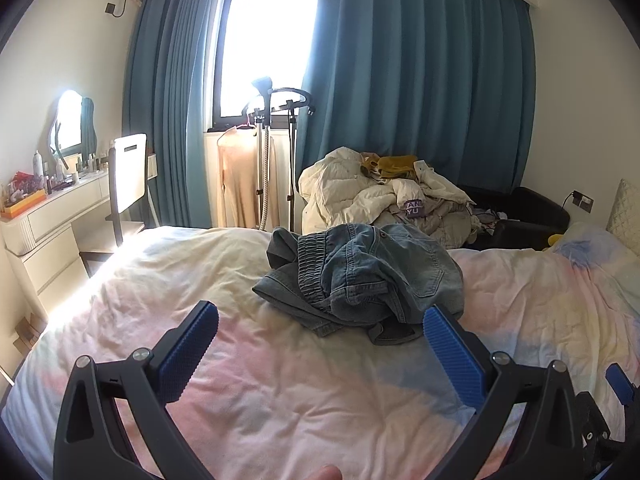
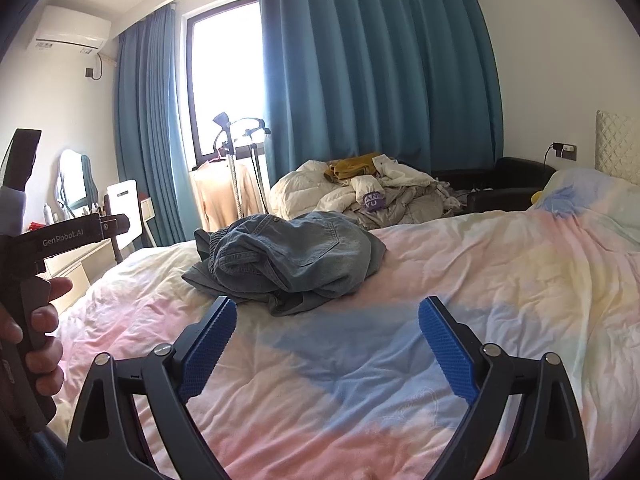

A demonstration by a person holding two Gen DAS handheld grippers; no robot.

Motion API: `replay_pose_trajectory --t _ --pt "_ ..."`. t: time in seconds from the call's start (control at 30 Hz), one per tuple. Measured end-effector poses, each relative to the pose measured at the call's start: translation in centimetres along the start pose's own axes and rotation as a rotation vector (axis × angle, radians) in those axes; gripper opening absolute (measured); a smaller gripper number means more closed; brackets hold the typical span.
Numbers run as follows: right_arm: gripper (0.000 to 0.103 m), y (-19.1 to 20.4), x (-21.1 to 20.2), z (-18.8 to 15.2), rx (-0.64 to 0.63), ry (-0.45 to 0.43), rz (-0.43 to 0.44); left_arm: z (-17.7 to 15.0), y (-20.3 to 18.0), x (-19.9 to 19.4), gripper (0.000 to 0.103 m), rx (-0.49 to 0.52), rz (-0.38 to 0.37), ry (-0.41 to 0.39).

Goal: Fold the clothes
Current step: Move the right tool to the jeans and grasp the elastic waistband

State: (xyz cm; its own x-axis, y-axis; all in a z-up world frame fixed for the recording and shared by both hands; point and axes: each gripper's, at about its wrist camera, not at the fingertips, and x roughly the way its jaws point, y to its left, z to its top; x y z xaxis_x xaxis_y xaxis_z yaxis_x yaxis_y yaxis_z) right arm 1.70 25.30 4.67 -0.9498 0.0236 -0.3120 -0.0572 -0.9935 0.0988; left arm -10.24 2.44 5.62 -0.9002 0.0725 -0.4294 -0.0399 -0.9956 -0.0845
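Note:
A crumpled pair of blue denim jeans [image 1: 360, 276] lies in a heap on the bed, elastic waistband and a back pocket showing. It also shows in the right wrist view [image 2: 288, 256]. My left gripper [image 1: 320, 320] is open and empty, held just short of the heap's near edge; its right pad [image 1: 452, 352] is close to the denim. My right gripper [image 2: 326, 316] is open and empty, a little in front and to the right of the jeans. The left gripper's body, held by a hand, shows at the left edge of the right wrist view [image 2: 76, 236].
The bed has a pastel pink, blue and yellow cover [image 1: 280, 380]. A pile of pale clothes and bedding [image 1: 384, 196] sits behind it by blue curtains. A garment steamer stand [image 1: 272, 152], a chair and a dressing table [image 1: 60, 208] stand at the left. A black seat [image 1: 532, 212] is at the right.

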Motion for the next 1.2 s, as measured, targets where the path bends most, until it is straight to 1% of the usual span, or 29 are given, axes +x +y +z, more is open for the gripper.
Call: replay_pose_trajectory --t 0.1,0.2,0.33,0.47,0.57,0.63,0.73,0.87,0.97,1.0,1.1,1.17,1.2 --pt "0.103 1.0 1.7 -0.2 -0.067 -0.01 -0.016 -0.7 0.8 1.5 0.103 -0.023 -0.009 0.018" --pt "0.103 2.3 4.3 -0.6 -0.119 0.009 -0.014 -1.0 1.9 2.8 0.103 -0.026 -0.006 0.032" --pt "0.103 4.1 8.1 -1.1 -0.151 0.059 0.055 -1.3 3.8 3.9 0.103 -0.042 0.009 0.031" --pt "0.102 6.9 11.9 -1.1 -0.203 0.079 0.093 -1.6 5.7 5.5 0.103 -0.083 0.014 0.047" --pt "0.101 9.0 15.4 -0.4 -0.204 0.083 0.123 -2.2 6.6 6.9 0.103 -0.109 0.01 0.076" --pt "0.099 10.2 17.7 0.2 -0.191 0.086 0.154 -2.6 7.0 7.4 0.103 -0.128 -0.009 0.089" --pt "0.093 12.0 21.2 1.2 -0.183 0.092 0.208 -2.9 7.1 8.0 0.103 -0.117 0.008 0.085" --pt "0.091 14.0 25.6 2.3 -0.184 0.095 0.186 -2.9 7.8 8.4 0.103 -0.137 0.0 0.075" --pt "0.091 14.7 28.8 3.0 -0.17 0.129 0.152 -3.1 8.4 9.0 0.103 -0.163 -0.016 0.083" --pt "0.089 14.9 29.7 3.1 -0.171 0.148 0.143 -3.3 8.5 9.3 0.103 -0.17 -0.024 0.091" --pt "0.066 15.1 32.0 2.8 -0.171 0.225 0.113 -3.6 8.7 9.9 0.103 -0.192 -0.049 0.105" --pt "0.059 14.6 31.7 2.7 -0.14 0.244 0.118 -3.6 8.8 10.1 0.103 -0.204 -0.066 0.108" --pt "0.051 14.3 31.5 2.7 -0.133 0.253 0.116 -3.7 8.8 10.2 0.103 -0.211 -0.075 0.109"
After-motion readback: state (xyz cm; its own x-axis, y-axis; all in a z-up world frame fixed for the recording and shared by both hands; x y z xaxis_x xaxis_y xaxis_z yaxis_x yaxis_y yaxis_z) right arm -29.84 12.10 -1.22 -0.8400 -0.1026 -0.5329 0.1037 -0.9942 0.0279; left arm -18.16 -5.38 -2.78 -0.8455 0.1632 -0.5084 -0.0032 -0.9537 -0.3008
